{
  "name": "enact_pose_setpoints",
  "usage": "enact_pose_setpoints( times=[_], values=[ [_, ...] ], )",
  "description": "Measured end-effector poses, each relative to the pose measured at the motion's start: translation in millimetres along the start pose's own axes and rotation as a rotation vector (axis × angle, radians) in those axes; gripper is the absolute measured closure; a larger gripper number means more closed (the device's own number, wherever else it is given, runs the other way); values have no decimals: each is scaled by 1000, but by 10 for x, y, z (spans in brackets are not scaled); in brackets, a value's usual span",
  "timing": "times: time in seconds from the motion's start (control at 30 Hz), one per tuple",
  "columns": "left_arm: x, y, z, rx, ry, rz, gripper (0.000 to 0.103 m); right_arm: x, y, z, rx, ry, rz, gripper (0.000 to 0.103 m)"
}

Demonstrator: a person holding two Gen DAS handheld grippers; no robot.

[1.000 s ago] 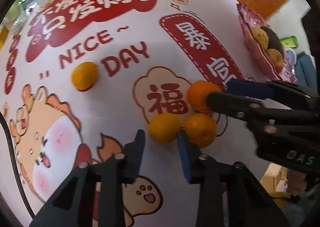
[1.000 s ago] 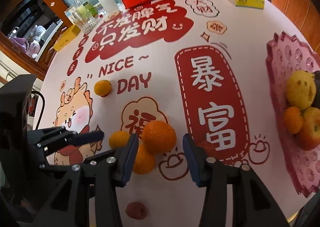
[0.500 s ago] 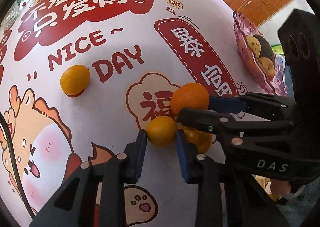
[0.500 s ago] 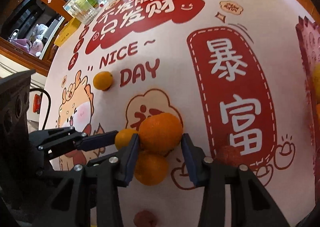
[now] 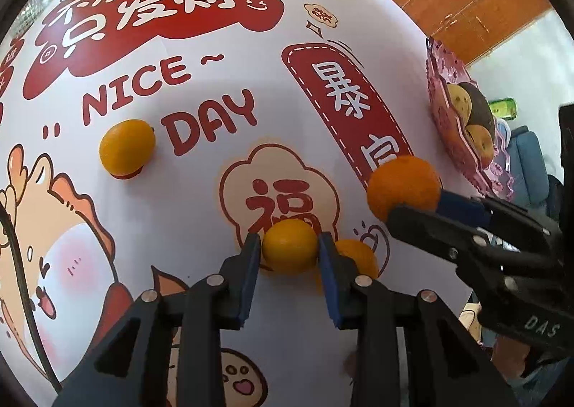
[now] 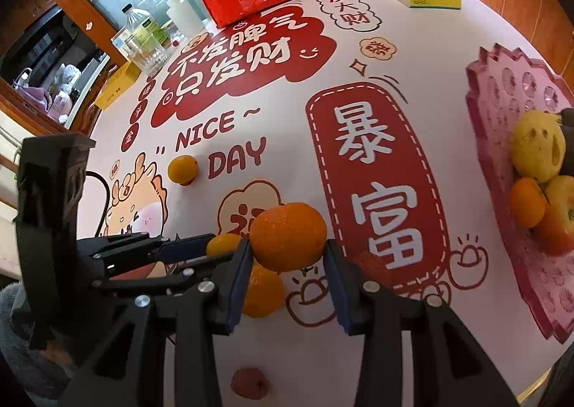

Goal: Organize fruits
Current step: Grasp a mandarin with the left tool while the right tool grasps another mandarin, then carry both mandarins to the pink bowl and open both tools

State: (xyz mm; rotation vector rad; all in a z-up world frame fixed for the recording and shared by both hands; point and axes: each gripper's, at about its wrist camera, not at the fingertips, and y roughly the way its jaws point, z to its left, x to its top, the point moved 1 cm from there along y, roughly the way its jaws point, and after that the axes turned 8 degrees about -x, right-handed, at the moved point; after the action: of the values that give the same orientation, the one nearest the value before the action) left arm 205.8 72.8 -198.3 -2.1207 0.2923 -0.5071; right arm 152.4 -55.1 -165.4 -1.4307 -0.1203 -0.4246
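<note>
STATE: left gripper [image 5: 290, 252] jaws closed on yellow mandarin [image 5: 290, 251] | right gripper [image 6: 287, 256] jaws just closing, clamped on orange mandarin [image 6: 288, 235] | DONE: several fruits in pink tray [image 6: 502, 84] | LEFT: 2 mandarins beyond jaws on tabletop [image 6: 412, 48], 2 held.

One orange [image 5: 290, 252] sits between the left tool [image 5: 287, 256] pads, another [image 6: 288, 236] in the right tool [image 6: 287, 260]; a third [image 5: 127, 148] lies apart on the worktop [image 5: 201, 48]; tray [image 6: 502, 84] at right.
</note>
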Motion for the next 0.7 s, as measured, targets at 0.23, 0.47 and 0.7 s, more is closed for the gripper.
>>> enact_pose_setpoints(
  times=[0.23, 0.47, 0.7],
  values=[
    [-4, -6, -5, 13, -14, -10, 74, -83, -98, -7, 1, 8, -19, 63],
    [-87, -378, -73, 78, -7, -96, 75, -156, -356, 34, -5, -15, -68, 63],
    [-210, -832, -448, 109, 73, -196, 75, -203, -770, 45, -19, -36, -142, 63]
  ],
)
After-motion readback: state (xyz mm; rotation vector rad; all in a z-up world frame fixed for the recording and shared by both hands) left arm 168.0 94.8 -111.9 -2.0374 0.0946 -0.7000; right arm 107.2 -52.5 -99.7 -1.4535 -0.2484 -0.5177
